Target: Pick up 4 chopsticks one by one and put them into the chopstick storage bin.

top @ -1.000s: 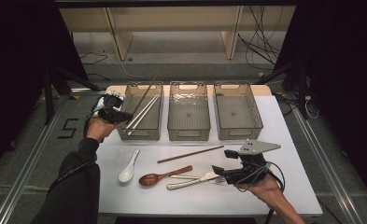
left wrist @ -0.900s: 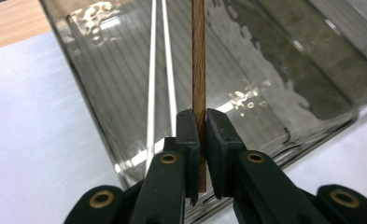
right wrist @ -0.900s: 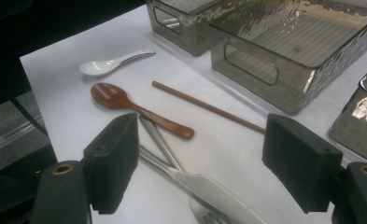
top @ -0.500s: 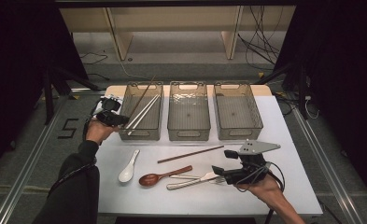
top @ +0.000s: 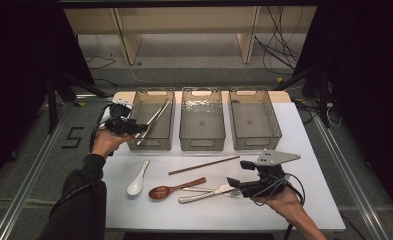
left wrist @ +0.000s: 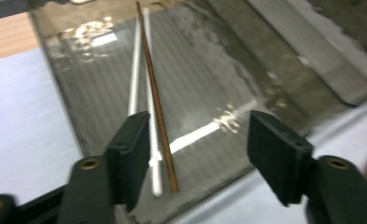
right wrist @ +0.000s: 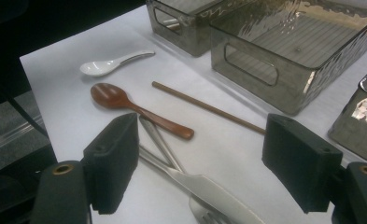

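Two chopsticks [left wrist: 155,107] | lengthwise in left bin [top: 161,131] | left gripper [left wrist: 195,140] open

One legible mark: a dark figure "5" [top: 74,137] on the grey floor [top: 29,165], left of the white table [top: 314,150] in the high view. Nothing readable on the bins, the utensils or the grippers.

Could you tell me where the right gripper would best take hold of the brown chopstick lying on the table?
Probably near the middle of the brown chopstick, coming straight down with the jaws across its thin shaft. It lies flat on the white table, apart from the wooden spoon, so there is room on both sides. The right gripper stands open.
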Tool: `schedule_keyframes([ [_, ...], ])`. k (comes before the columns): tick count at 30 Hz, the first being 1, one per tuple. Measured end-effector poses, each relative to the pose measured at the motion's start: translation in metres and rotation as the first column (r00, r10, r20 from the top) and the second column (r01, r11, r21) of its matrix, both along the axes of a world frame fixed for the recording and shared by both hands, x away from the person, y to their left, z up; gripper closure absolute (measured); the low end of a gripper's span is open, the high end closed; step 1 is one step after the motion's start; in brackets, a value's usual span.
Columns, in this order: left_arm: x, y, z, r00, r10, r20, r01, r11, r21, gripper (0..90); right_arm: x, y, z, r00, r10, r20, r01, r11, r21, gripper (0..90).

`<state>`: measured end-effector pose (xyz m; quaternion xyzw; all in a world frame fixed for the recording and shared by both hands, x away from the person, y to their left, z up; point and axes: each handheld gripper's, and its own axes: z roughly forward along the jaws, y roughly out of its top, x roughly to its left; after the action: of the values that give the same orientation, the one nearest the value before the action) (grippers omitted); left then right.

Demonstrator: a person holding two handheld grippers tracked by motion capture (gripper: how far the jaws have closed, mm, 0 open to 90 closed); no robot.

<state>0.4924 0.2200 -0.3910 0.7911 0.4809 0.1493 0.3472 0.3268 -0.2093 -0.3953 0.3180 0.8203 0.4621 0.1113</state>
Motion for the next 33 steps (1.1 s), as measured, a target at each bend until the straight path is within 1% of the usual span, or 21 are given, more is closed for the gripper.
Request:
schedule_keyframes([
  [1, -0.002, -0.001, 0.002, 1.0, -0.006, 0.003, 0.006, 1.0, 0.004, 35.4, 0.0, 0.0, 0.0, 1.0, 0.0, 0.0, 0.0, 1.0, 0.002, 28.0],
  [3, -0.008, -0.004, 0.007, 0.9996, -0.026, 0.011, 0.026, 0.9993, -0.025, 32.0, 0.0, 0.0, 0.0, 1.0, 0.002, 0.002, -0.002, 1.0, -0.002, 28.0],
  [5, -0.014, -0.009, 0.011, 0.9987, -0.05, 0.011, 0.051, 0.9981, -0.035, 29.2, -0.001, 0.0, 0.001, 1.0, 0.002, 0.004, -0.002, 1.0, 0.001, 28.0],
  [7, -0.019, -0.016, 0.014, 0.9967, -0.079, 0.02, 0.079, 0.9968, -0.013, 26.6, -0.001, 0.0, 0.001, 1.0, 0.002, 0.005, -0.002, 1.0, 0.003, 28.0],
  [11, -0.025, -0.027, 0.014, 0.9924, -0.122, 0.012, 0.122, 0.9925, 0.007, 23.3, -0.001, 0.0, 0.001, 0.9999, 0.002, 0.012, -0.002, 1.0, 0.004, 28.0],
  [14, -0.028, -0.037, 0.013, 0.9875, -0.157, 0.005, 0.157, 0.9874, 0.02, 21.3, -0.002, -0.001, 0.001, 0.9999, 0.002, 0.014, -0.002, 1.0, 0.001, 28.0],
  [19, -0.032, -0.048, 0.013, 0.9816, -0.191, -0.001, 0.191, 0.9808, 0.04, 20.3, -0.001, -0.001, 0.001, 0.9999, 0.003, 0.014, -0.003, 1.0, 0.003, 27.9],
  [21, -0.034, -0.053, 0.014, 0.9777, -0.21, -0.009, 0.21, 0.9764, 0.051, 20.3, -0.001, -0.001, 0.002, 0.9999, 0.003, 0.015, -0.003, 1.0, 0.006, 27.9],
  [24, -0.038, -0.062, 0.014, 0.9711, -0.239, -0.008, 0.239, 0.9687, 0.068, 20.2, -0.002, -0.001, 0.002, 0.9998, 0.005, 0.017, -0.005, 1.0, 0.003, 28.0],
  [27, -0.041, -0.069, 0.014, 0.9645, -0.264, -0.01, 0.264, 0.9618, 0.073, 19.8, -0.002, -0.001, 0.001, 0.9998, 0.005, 0.017, -0.005, 1.0, 0.004, 28.0],
  [28, -0.042, -0.071, 0.014, 0.9607, -0.277, -0.016, 0.277, 0.9577, 0.076, 19.8, -0.002, -0.001, 0.001, 0.9999, 0.003, 0.017, -0.003, 1.0, 0.003, 28.0],
  [29, -0.043, -0.074, 0.013, 0.9593, -0.282, -0.02, 0.283, 0.9564, 0.075, 19.8, -0.002, -0.001, 0.002, 0.9999, 0.002, 0.017, -0.002, 1.0, 0.005, 28.0],
  [30, -0.043, -0.075, 0.013, 0.9561, -0.292, -0.024, 0.293, 0.9528, 0.08, 19.7, -0.002, -0.001, 0.002, 0.9999, 0.001, 0.017, -0.001, 1.0, 0.007, 28.0],
  [31, -0.044, -0.078, 0.012, 0.9543, -0.297, -0.03, 0.299, 0.951, 0.08, 19.7, -0.002, -0.001, 0.002, 0.9999, 0.002, 0.016, -0.002, 1.0, 0.006, 28.0],
  [32, -0.045, -0.08, 0.01, 0.9511, -0.307, -0.036, 0.309, 0.9476, 0.083, 19.7, -0.002, -0.001, 0.001, 0.9999, 0.003, 0.016, -0.003, 1.0, 0.002, 27.9],
  [33, -0.046, -0.084, 0.008, 0.9463, -0.32, -0.047, 0.323, 0.9424, 0.088, 19.7, -0.002, -0.001, 0.001, 0.9999, 0.004, 0.015, -0.004, 1.0, 0.001, 27.9],
])
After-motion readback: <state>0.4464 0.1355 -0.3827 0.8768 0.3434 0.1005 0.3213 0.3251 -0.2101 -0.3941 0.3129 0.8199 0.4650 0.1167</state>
